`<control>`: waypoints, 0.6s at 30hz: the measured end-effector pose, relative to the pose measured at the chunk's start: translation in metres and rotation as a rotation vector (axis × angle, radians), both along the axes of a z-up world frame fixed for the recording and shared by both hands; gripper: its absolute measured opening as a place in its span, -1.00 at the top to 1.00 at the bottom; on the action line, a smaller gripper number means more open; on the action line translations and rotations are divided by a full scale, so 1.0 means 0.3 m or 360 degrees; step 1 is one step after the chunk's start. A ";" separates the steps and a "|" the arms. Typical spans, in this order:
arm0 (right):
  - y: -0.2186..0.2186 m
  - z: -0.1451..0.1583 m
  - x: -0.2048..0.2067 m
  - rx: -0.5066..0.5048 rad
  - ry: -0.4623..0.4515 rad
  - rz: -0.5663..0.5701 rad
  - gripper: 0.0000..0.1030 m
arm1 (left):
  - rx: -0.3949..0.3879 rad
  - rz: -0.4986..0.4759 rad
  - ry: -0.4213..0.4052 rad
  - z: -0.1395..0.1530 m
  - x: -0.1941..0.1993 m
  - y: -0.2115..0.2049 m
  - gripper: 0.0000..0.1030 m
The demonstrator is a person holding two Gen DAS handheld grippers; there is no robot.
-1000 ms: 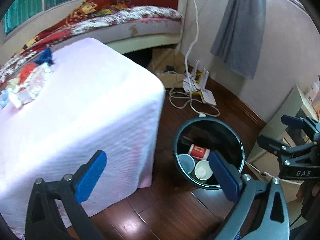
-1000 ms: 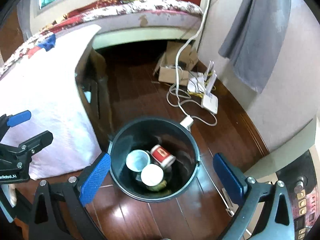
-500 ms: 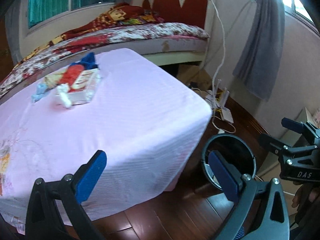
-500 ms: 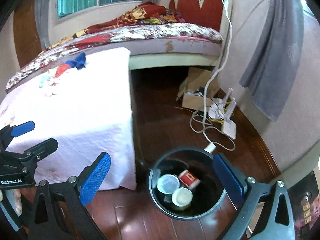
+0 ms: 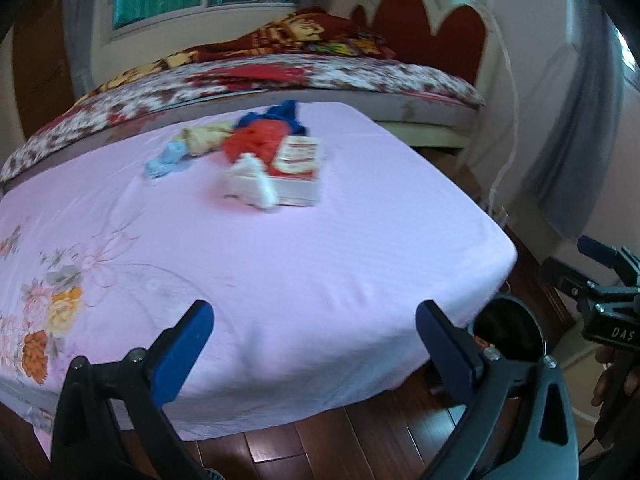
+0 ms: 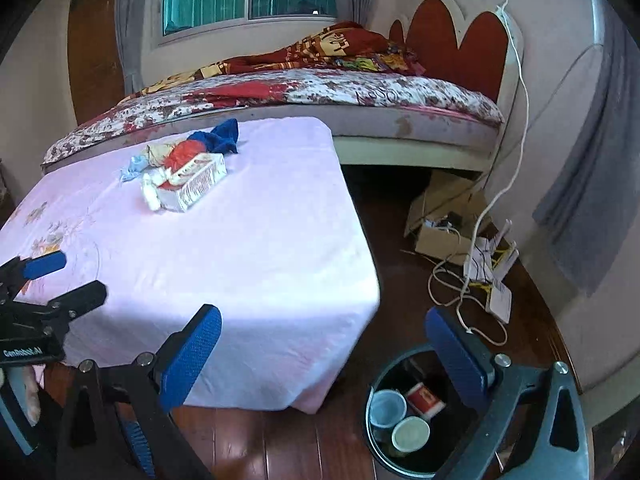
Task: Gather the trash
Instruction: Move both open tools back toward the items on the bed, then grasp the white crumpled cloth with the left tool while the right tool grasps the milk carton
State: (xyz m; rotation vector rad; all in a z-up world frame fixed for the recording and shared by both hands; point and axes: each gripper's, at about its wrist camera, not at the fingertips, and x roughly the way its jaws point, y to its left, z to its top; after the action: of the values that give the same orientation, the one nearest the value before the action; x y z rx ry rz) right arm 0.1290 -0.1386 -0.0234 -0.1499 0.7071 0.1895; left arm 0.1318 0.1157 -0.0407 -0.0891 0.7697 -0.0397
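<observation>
- Low over the near edge of the table, the left gripper (image 5: pixel 312 340) stands with its blue pads wide apart and nothing between them; it faces the heap of rubbish, which suggests a reach toward it is in hand.
- Off to the right side, the right gripper (image 6: pixel 324 344) is likewise spread and empty, hanging between the table corner and the bin, as if waiting its turn.
- Just below the right gripper, on the wooden floor (image 6: pixel 256 444) beside the table, stands the black bin (image 6: pixel 370 438). It already holds two paper cups (image 6: pixel 386 408) and a small red carton (image 6: pixel 425 399), so part of the collecting looks done.
- Across the pink tablecloth (image 5: pixel 320 248), well away from both grippers, lies the remaining trash pile (image 6: pixel 184 168): a white box with red print, a crumpled red wrapper, a blue cloth-like scrap, pale blue and white crumpled bits, all bunched touching one another near the far edge.
- Reaching any piece calls for a forward stretch over the cloth; the bunching may make a single item hard to pick cleanly.
- Behind the table runs a bed (image 6: pixel 360 96) with a patterned cover, and cables (image 6: pixel 468 280) trail on the floor near the wall.
</observation>
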 end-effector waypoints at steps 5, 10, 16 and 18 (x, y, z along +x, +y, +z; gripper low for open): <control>0.099 -0.006 0.078 0.0010 0.0017 0.0031 -1.00 | -0.0023 0.0066 -0.0018 -0.005 0.052 0.091 -0.66; 0.186 -0.035 0.152 -0.0056 0.0026 0.0067 -1.00 | -0.0052 0.0101 -0.0018 -0.015 0.129 0.138 -0.60; 0.217 -0.077 0.286 -0.0054 0.0082 0.0047 -1.00 | -0.0073 0.0118 0.0029 -0.058 0.270 0.169 -0.44; 0.231 -0.090 0.329 -0.0058 0.0099 0.0053 -1.00 | -0.0057 0.0102 0.0057 -0.078 0.307 0.163 -0.41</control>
State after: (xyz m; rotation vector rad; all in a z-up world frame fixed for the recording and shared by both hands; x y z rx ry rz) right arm 0.2278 -0.0693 -0.0505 -0.1916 0.7705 0.2140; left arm 0.2240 0.1645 -0.0640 -0.1486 0.8016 0.0088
